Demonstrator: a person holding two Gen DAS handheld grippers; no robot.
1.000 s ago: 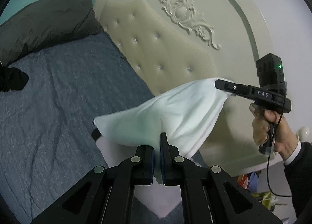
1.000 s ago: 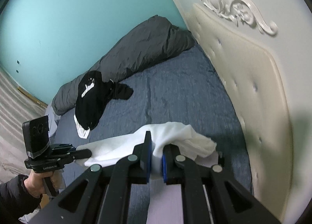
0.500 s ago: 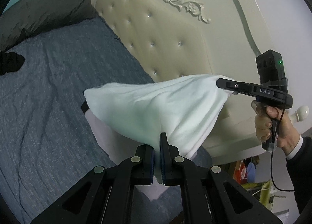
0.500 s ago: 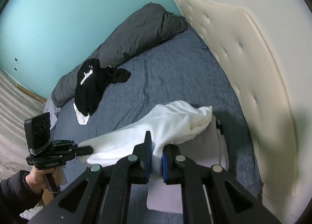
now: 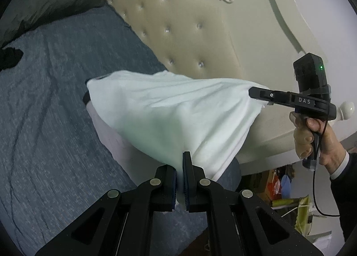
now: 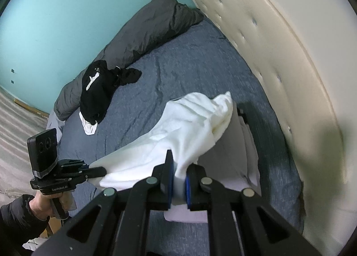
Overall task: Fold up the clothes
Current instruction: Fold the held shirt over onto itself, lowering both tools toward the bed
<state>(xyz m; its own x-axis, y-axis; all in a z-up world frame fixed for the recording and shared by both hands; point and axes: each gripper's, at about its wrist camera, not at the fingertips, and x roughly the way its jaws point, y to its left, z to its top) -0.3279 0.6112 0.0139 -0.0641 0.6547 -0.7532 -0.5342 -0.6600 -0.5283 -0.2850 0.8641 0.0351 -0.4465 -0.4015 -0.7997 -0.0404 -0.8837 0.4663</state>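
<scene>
White garment (image 5: pixel 169 117): 1 item, stretched above blue bed (image 5: pixel 44 122) beside headboard (image 5: pixel 189 33). Left hand-held gripper (image 5: pixel 180 180) and right hand-held gripper (image 6: pixel 178 180) each clamp 1 edge. Black clothing (image 6: pixel 98 93) lies well apart.

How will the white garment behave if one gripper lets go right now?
Likely floppy: the white garment sags between the left gripper and right gripper and bunches at its far end. The freed corner would probably drop onto the bed. It seems light, lifted by two pinched edges.

Bedroom: bed (image 6: pixel 189 59), tufted headboard (image 5: pixel 189 33).
</scene>
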